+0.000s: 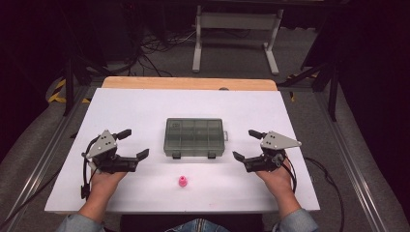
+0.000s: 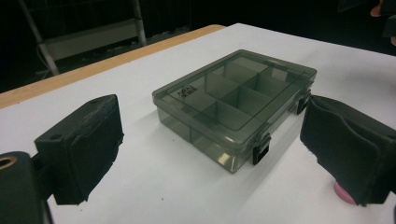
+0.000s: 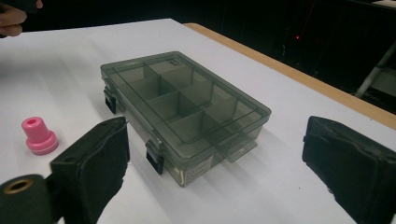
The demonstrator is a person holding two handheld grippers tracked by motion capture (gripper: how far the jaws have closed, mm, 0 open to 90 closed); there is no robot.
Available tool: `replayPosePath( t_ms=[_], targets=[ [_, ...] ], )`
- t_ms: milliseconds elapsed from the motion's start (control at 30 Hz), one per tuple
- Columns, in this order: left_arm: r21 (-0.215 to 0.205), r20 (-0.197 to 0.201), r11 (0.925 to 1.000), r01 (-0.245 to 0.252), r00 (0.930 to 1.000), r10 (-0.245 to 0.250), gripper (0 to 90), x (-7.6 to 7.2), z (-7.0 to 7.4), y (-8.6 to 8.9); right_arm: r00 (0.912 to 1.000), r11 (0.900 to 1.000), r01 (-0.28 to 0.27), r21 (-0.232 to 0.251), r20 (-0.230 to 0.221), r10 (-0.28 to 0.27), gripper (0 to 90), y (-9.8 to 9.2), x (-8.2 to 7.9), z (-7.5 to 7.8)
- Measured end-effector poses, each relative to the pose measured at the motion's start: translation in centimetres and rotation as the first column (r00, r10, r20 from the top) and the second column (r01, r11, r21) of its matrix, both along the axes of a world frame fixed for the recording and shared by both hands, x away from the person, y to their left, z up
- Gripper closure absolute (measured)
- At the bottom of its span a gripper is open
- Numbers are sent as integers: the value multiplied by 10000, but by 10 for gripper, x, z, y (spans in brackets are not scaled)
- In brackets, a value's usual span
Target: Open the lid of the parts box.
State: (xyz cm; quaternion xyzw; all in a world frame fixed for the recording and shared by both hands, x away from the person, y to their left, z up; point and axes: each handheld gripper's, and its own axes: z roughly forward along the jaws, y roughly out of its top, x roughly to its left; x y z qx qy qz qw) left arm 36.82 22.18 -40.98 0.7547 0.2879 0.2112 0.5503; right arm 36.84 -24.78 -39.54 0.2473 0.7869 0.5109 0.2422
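Centrally, a smoky grey compartment box point(image 1: 194, 137) is seen lying flat on the white table point(image 1: 145, 106), lid shut and both front latches fastened on the side toward the person. The left tool point(image 1: 134, 143) is held just off the box's left end, jaws spread wide, nothing between them. The right tool point(image 1: 245, 144) is held off the box's right end, jaws likewise spread and empty. Neither tool is touching the box. Both tools are aimed inward at the box, and each is gripped from below by a hand. A small pink cap-like piece point(image 1: 183, 181) is noted upright on the table, in front of the box, between the two hands, apart from everything. A bare wooden edge point(image 1: 188, 83) is visible along the table's far side.
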Motion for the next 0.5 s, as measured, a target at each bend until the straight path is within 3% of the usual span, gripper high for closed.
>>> replayPosePath(
  t_ms=[300,500],
  targets=[
    [73,-225,9995,317,9992,-316,78,20,5,-12,9995,9998,-118,146,-305,122,123,5,16,7],
    [-248,-629,9990,369,9973,-384,79,31,5,-19,9989,9989,29,466,-467,-8,123,12,24,8]
  ],
)
